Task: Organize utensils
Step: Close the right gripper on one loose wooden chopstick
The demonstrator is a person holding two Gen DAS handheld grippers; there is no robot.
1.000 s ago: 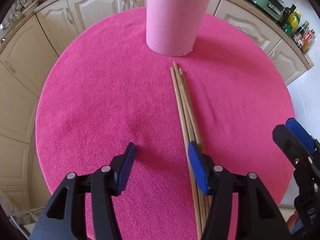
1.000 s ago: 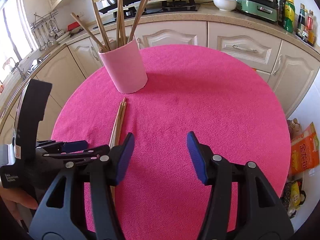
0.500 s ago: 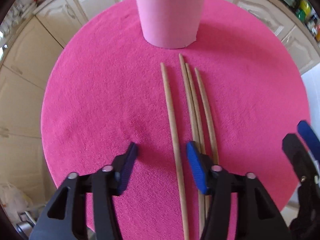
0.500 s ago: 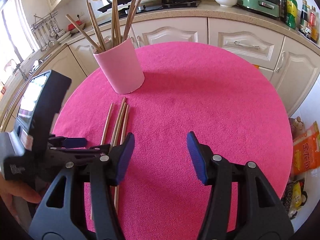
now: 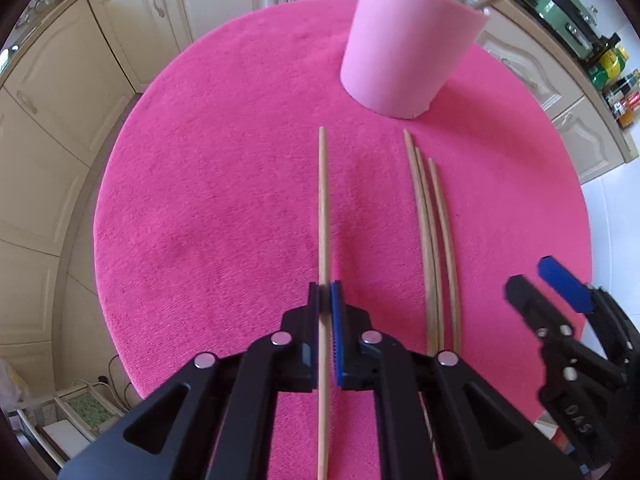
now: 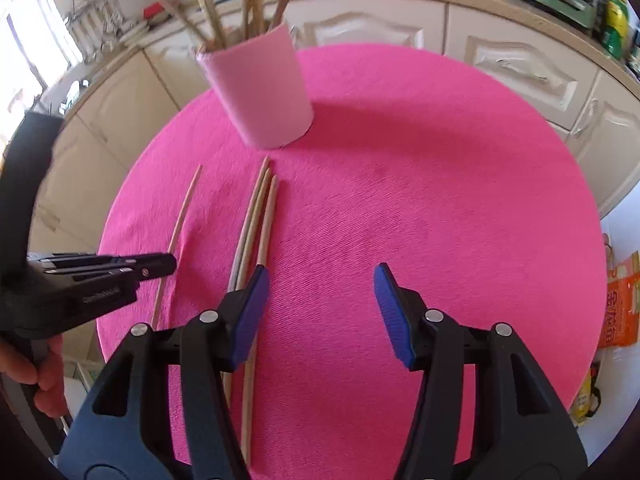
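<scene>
Now your left gripper [image 5: 325, 300] is clamped on one chopstick [image 5: 323, 200], near side of the pink holder [image 5: 408, 40]. Your right gripper [image 6: 318, 312] stands agape, empty, beside three loose chopsticks [image 6: 256, 224] lying below that holder. Expect a light, stiff, smooth stick; grip toward mid-length to limit pivoting. Only the right wrist view shows the chopsticks already standing in the holder.

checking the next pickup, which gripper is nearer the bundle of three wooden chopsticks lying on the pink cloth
Right. The right gripper has its left pad beside the three wooden chopsticks, jaws open. The left gripper sits off to the side, clamped on a single separate chopstick.
</scene>
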